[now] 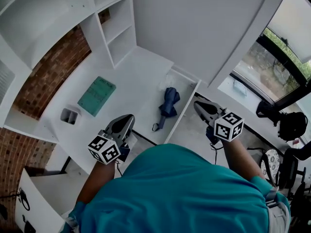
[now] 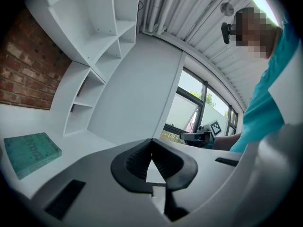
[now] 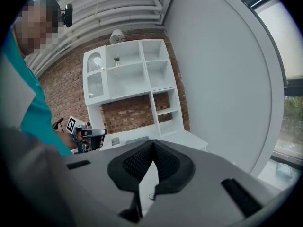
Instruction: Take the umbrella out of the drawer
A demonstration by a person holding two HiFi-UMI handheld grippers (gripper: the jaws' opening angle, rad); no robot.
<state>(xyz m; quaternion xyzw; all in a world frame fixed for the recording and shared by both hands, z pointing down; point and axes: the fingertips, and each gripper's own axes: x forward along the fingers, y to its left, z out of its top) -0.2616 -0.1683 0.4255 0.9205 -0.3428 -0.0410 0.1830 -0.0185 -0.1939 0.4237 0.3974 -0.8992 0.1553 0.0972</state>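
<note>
**Umbrella** [image 1: 168,103]: blue, folded compact type. Lies lengthwise in open drawer [image 1: 183,111], centre of scene, between the two grippers. Bunched canopy at far end, handle w/ wrist loop at near end.

**Handling (assessment):** prob. light. Fabric soft and likely slick, so it will crumple and slide under pads. Shaft inside is the stiff part. Recommend hold on handle or across shaft just beyond it, not on loose cloth.

**Left gripper** [image 1: 127,120]: jaws closed, nothing between them; just left of drawer's near end.

**Right gripper** [image 1: 198,105]: jaws closed, empty; just right of drawer.

Both need to open before pickup.
</note>
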